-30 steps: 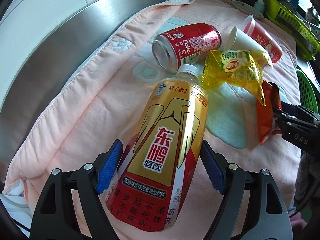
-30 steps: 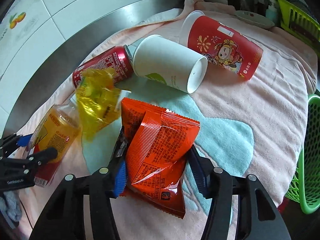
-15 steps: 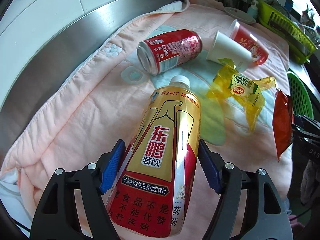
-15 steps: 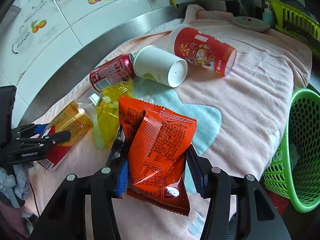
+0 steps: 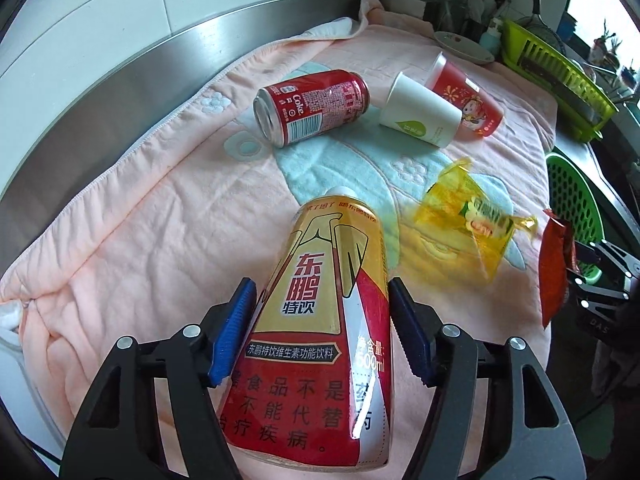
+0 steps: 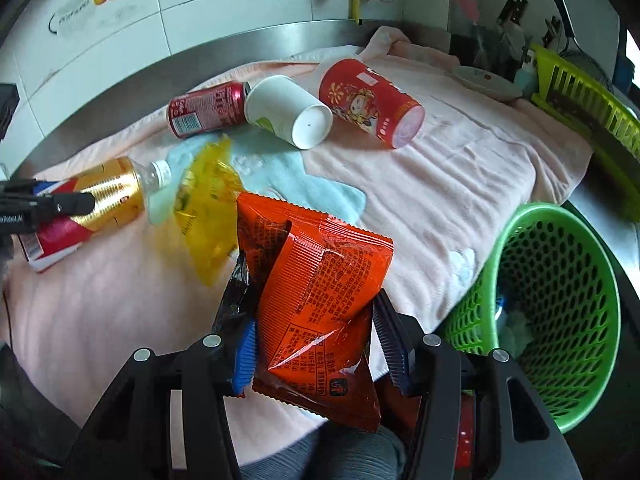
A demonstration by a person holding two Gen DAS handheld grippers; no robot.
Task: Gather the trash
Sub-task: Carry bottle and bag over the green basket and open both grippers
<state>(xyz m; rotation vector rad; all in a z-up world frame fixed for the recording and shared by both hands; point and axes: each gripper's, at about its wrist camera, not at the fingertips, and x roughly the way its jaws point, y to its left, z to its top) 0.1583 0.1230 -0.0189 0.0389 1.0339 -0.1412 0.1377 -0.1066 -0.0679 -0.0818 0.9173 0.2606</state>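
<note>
My downward-angled left gripper [image 5: 320,332], jaws just closing, clamps the bottle [image 5: 320,320]; my right gripper [image 6: 316,344] clamps the orange snack bag [image 6: 320,292].

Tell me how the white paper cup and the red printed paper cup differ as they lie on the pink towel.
The white paper cup is plain apart from a small green mark, while the red printed paper cup bears a cartoon figure and flowers. The white cup looks shorter and the red cup longer. The white cup lies next to the red cola can, with the red cup on its other side. Both lie tipped on their sides on the pink towel.
</note>
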